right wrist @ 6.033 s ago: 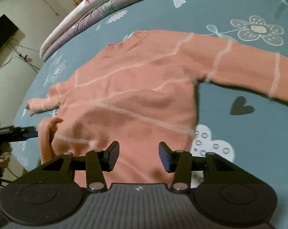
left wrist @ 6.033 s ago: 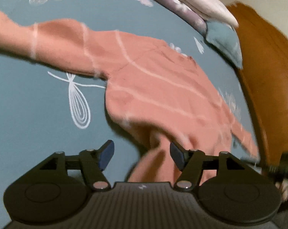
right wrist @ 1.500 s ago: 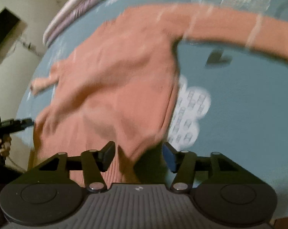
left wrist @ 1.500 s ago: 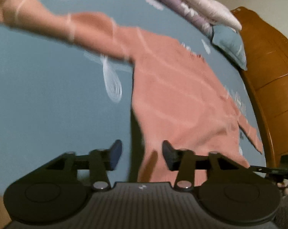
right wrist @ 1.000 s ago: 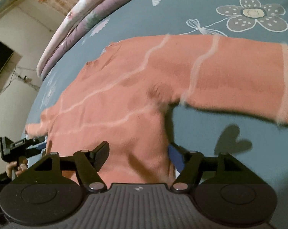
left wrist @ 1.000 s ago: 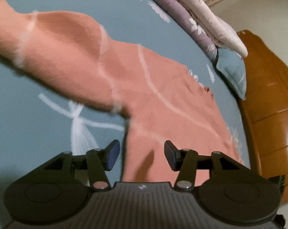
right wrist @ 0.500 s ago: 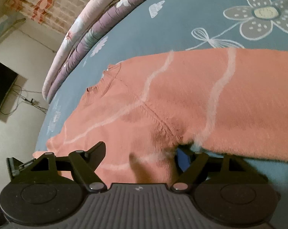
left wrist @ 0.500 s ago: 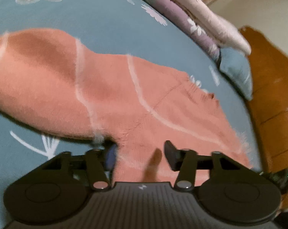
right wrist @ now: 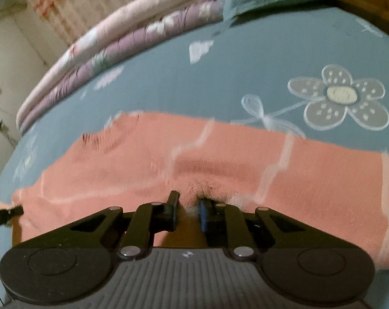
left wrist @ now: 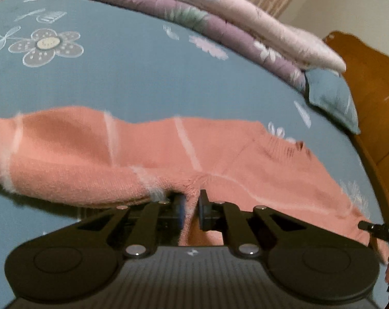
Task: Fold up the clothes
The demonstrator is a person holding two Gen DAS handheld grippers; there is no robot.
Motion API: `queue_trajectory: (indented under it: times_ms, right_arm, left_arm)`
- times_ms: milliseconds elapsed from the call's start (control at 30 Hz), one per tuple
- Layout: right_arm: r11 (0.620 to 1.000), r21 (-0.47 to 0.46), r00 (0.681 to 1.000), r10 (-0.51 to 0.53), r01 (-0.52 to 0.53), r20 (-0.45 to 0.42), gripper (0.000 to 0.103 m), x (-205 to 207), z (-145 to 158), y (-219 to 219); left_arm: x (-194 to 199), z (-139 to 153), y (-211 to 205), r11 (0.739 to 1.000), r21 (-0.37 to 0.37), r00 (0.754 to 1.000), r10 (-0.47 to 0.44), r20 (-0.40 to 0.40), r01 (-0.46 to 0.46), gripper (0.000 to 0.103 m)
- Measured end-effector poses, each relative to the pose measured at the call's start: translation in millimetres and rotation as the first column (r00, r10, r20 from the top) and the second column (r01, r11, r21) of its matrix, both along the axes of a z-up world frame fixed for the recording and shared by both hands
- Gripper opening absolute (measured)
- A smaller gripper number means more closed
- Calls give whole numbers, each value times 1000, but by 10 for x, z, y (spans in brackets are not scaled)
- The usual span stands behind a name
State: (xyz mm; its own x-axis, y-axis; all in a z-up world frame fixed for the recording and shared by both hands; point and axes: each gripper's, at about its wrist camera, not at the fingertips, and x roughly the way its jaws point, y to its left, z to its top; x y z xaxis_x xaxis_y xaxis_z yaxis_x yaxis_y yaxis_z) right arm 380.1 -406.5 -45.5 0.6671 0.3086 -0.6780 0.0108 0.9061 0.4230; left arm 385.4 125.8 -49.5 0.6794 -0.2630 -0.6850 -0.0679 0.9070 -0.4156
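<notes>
The salmon-pink knitted sweater with thin white stripes (left wrist: 220, 154) lies spread flat on the bed, on a teal bedsheet printed with white flowers (left wrist: 143, 77). Its body runs across the middle of both views, and its neckline faces the folded pink and purple quilts (left wrist: 220, 25) at the far edge.

**Tool state.** The left tool (left wrist: 191, 212) has just been closing and is now clamped on a pinch of knit at the underarm, where the sleeve meets the body. The right tool (right wrist: 188, 212) has likewise just been closing and is clamped on a puckered bunch of fabric at the opposite underarm.

**Risks from here.**
- Each grip appears to hold only a small fold of loose knit. A quick lift could pull the fabric out of the jaws.
- If one pinch catches only the top layer, the back layer would likely stay down and the fold would come out uneven.
- Unequal travel of the two tools would probably skew the fold line.
- The free sleeves may drag and bunch under the body.

**View differences.** The left wrist view shows the wooden headboard (left wrist: 369, 82), a teal pillow (left wrist: 330, 97) and the tip of the other tool at the right edge. The right wrist view instead shows a pale wall and a patterned curtain (right wrist: 73, 2), and the neckline from the other side.
</notes>
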Motion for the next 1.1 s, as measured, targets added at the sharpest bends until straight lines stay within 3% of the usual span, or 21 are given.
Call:
queue_trajectory:
  times_ms: [100,233,400,467,500,533,667,733,800,1033,1100]
  right_arm:
    - [999,-34,1000,-4,3,-4,21,56,-66,29]
    - [1000,-9,998,-4,3,-57,22,-8,-199,-51]
    - [1000,6,999,16,-16,-48,23,-61,-116,-96]
    - [999,44,997,33,-30,-67,34,-15,-111,-110]
    - [997,72,996,40,-34,-82,49,14,-129,-117]
    - [996,84,995,46,-38,-87,57,29,-164,-97]
    - [994,99,997,48,-42,-64,54,80,-246,-8]
    - [998,54,999,23,-21,-45,31,121,-206,40]
    - [1000,-5,1000,7,-7,-17,27,162,-126,70]
    - [997,-40,994,-64,68,89,25,277,-15,2]
    - [997,-43,998,-66,67,24,26,340,-134,-12]
  left_arm:
    - [39,-52,36,1000,-11,1000,26,-2,-26,8]
    - [21,-230,78,999,-11,997,43,-59,-43,10]
    - [2,-178,112,999,-36,998,35,-46,-37,9]
    - [43,-152,118,998,-49,998,26,-49,-29,11]
    - [52,-170,122,998,-55,998,24,-58,-27,12]
    - [51,-203,122,998,-62,998,20,-66,-24,12]
    - [49,-322,132,995,-99,996,1,-86,-10,12]
    - [55,-301,123,996,-90,997,19,-69,-25,9]
    - [71,-232,126,994,-91,997,54,-49,-58,8]
    - [259,-131,113,985,-111,991,132,-5,-132,8]
    - [299,-221,65,990,-70,992,117,-40,-120,10]
